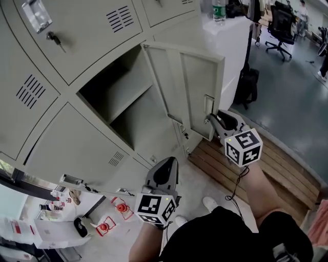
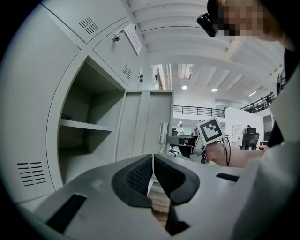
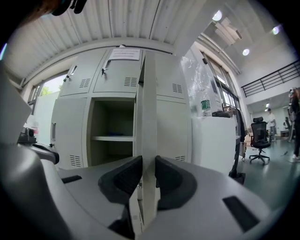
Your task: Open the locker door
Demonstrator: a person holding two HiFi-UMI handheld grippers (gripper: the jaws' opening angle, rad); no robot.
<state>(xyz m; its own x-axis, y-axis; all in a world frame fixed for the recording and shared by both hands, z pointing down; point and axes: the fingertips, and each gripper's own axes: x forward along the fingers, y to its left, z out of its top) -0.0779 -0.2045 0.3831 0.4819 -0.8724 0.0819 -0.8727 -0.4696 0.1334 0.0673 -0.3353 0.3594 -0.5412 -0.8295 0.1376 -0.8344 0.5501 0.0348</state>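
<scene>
The right gripper (image 1: 211, 118) is clamping its fingers, apparently tight, on the free edge of the open locker door (image 1: 189, 84), while the left gripper (image 1: 170, 160) is hovering nearby, fingers together, empty.

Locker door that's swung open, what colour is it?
Plain pale grey-beige, no pattern; the locker door shows best in the head view.

A clear plastic water bottle with a green label (image 1: 219, 11) stands on top of a white cabinet (image 1: 233, 46). A black bag (image 1: 247, 84) rests against that cabinet's side. A black swivel office chair (image 1: 281, 28) sits well beyond, on the grey floor. Brown wooden slats (image 1: 279, 169) lie nearer
</scene>
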